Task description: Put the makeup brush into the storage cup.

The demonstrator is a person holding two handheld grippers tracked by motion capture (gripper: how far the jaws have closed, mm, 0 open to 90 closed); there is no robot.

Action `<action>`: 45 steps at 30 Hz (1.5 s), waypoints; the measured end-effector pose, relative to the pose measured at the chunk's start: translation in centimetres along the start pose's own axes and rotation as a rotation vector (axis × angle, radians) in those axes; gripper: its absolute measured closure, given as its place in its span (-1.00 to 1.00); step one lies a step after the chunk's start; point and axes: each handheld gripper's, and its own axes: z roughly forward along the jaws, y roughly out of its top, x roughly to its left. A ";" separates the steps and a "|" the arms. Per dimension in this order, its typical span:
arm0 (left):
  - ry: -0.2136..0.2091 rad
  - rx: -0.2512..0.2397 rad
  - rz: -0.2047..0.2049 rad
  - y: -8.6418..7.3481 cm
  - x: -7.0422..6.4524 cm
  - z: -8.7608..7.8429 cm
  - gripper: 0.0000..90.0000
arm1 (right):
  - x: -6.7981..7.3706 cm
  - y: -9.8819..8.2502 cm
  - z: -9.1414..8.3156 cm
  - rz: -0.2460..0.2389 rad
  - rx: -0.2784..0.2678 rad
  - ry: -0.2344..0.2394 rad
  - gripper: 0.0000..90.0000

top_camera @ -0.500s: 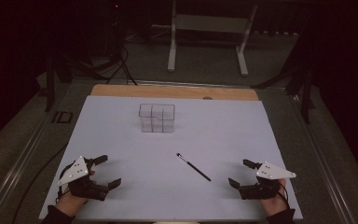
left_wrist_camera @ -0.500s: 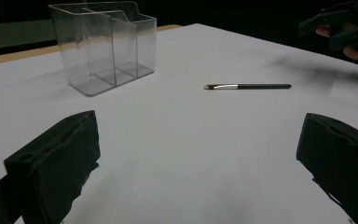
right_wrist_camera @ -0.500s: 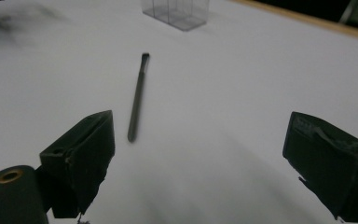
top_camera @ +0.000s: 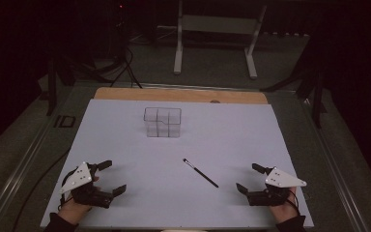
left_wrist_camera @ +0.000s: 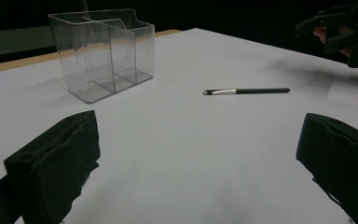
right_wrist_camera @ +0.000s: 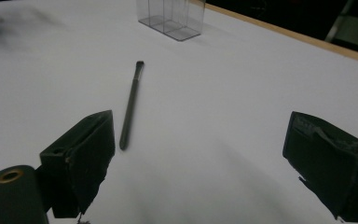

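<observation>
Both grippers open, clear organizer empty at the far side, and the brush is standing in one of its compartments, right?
Not quite: the brush lies flat on the white table, apart from the clear organizer, as the high view shows. Left gripper and right gripper are open; the organizer is empty.

We see a clear box (top_camera: 162,122) far | brush (top_camera: 200,172) mid-table | left gripper (top_camera: 112,178), right gripper (top_camera: 249,178), both spread wide.

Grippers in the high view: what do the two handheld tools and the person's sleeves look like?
Both are black frames. The left gripper and right gripper each carry a pale three-cornered plate on top. The tongs end in chunky black blocks, seen close in the gripper views. Dark sleeves show at the wrists, and a thin black cable runs by the right wrist.
</observation>
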 end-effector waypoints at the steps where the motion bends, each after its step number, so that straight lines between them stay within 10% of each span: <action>1: 0.001 0.001 -0.001 0.0 0.0 0.0 -0.98 | 0.0 0.0 0.0 0.009 0.000 0.014 -0.79; 12: -0.009 0.004 0.007 -0.1 0.0 0.0 -0.98 | 1.1 0.6 1.7 0.054 0.111 0.031 -0.78; 29: -0.010 0.001 0.016 0.0 -0.2 -0.2 -0.98 | 2.2 2.2 6.1 0.092 0.433 0.073 -0.71; 45: -0.015 0.006 0.017 0.0 -0.2 -0.1 -0.98 | 2.9 4.1 8.3 0.089 0.545 0.073 -0.68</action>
